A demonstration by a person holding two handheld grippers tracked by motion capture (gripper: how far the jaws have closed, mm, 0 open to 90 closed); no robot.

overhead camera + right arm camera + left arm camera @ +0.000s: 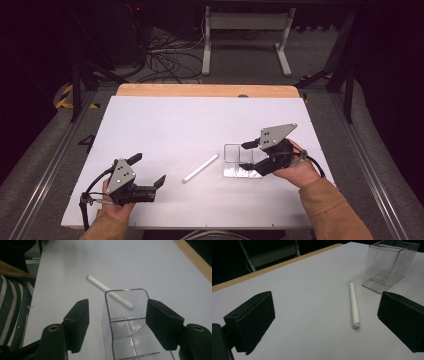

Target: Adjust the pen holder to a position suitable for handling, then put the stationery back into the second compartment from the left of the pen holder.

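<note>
A white marker pen (pixel 200 168) lies on the white tabletop (pixel 165 125), its capped end toward my left gripper (pixel 148 170). That gripper is open and holds nothing, a short way left of the pen (pixel 354 305), which lies between and beyond its jaws (pixel 324 322). A clear plastic box (pixel 239 160) with inner dividers stands just right of the pen. My right gripper (pixel 244 155) is open, its jaws straddling the box (pixel 125 327) with a gap on each side. The pen (pixel 110 292) lies just beyond the box.
A wooden strip (pixel 207 90) runs along the table's far edge. Beyond it on the floor are cables (pixel 165 60) and a white stand (pixel 245 35). A striped garment (pixel 12 315) hangs past the table's near edge.
</note>
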